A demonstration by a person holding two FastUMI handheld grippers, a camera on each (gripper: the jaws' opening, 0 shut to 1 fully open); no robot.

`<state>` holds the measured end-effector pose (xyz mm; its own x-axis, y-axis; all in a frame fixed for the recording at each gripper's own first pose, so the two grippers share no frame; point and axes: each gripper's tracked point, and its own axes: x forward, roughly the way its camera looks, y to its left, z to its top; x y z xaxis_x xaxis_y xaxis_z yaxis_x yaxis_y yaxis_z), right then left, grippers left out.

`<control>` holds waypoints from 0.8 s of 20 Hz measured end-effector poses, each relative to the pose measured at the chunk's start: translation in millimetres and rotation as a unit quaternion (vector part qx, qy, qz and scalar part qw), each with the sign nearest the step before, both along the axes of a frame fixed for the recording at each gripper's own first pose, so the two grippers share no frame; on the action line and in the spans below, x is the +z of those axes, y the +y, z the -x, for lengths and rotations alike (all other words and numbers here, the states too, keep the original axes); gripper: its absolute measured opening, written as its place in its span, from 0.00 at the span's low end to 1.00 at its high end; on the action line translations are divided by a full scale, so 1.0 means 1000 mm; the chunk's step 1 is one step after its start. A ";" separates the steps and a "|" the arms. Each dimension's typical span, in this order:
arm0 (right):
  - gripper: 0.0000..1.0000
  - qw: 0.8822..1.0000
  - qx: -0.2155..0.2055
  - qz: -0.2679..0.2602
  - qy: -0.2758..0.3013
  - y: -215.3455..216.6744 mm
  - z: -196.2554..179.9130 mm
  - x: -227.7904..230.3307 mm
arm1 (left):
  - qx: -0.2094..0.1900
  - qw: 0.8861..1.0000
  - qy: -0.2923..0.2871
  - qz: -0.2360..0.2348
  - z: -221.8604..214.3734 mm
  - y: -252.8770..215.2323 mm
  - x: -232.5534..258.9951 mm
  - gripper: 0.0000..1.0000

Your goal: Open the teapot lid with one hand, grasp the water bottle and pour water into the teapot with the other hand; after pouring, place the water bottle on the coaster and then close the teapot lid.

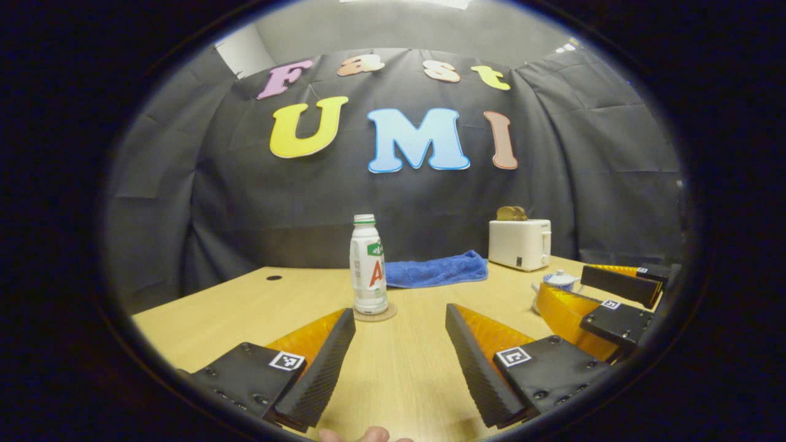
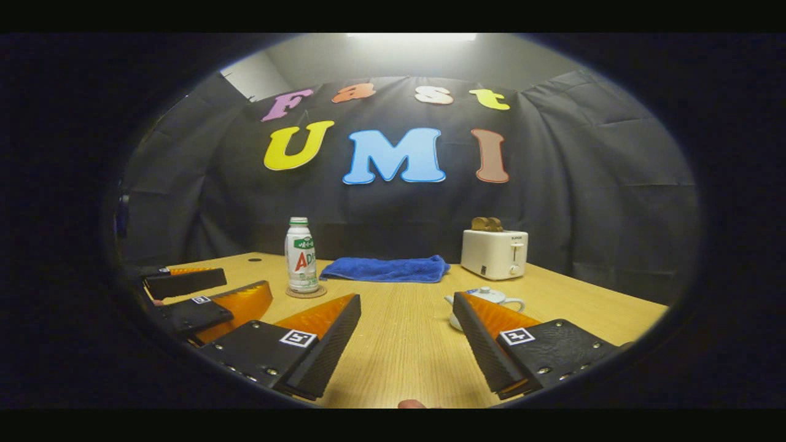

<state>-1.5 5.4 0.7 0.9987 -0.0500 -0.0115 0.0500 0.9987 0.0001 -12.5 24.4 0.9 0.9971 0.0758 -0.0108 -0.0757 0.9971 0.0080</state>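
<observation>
Pale wood-grain table (image 1: 405,368) fronting a black cloth wall; all positions are given relative to the water bottle.

Left gripper view. Nearest the camera, the left gripper (image 1: 399,331) has its two fingers spread wide over bare tabletop, with nothing between them; its gap lines up with the bottle, which stands well beyond the fingertips. A person's fingertips (image 1: 365,434) show at the bottom edge. The water bottle (image 1: 368,265), white with a green-banded cap, stands upright on a round coaster (image 1: 376,315). To the right of the bottle, the right gripper (image 1: 571,291) enters from the edge, fingers apart. Just behind that gripper's lower finger, right of the bottle, sits the teapot (image 1: 557,281), white with blue pattern, lid in place. Behind and just right of the bottle lies a folded blue towel (image 1: 437,270); farther right, against the wall, a white toaster (image 1: 519,244) holds bread slices.

Right gripper view. The right gripper (image 2: 408,313) is likewise wide open and empty over the table. The teapot (image 2: 488,297) lies right of the bottle (image 2: 301,255), partly hidden behind the right-hand finger, apparently not gripped. The left gripper (image 2: 242,285) appears below-left of the bottle, open. Towel (image 2: 387,269) and toaster (image 2: 494,253) lie beyond, right of the bottle.
</observation>
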 end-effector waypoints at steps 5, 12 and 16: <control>0.96 0.999 -0.033 0.000 -0.003 -0.004 0.002 -0.001 | 0.006 1.000 -0.003 0.006 0.004 -0.005 -0.002 1.00; 0.94 1.000 -0.031 -0.001 -0.003 -0.004 0.001 -0.002 | 0.059 0.998 0.002 0.006 -0.002 0.012 -0.003 1.00; 0.95 1.000 -0.020 -0.004 -0.003 -0.003 -0.003 -0.002 | 0.051 0.999 0.001 0.005 -0.002 0.007 -0.003 0.95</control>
<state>1.6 2.7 -1.2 0.9960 -0.0893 -0.0064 0.0894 0.9960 0.0094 -10.7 31.6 -2.1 0.9841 0.1770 -0.0132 -0.1771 0.9842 -0.0012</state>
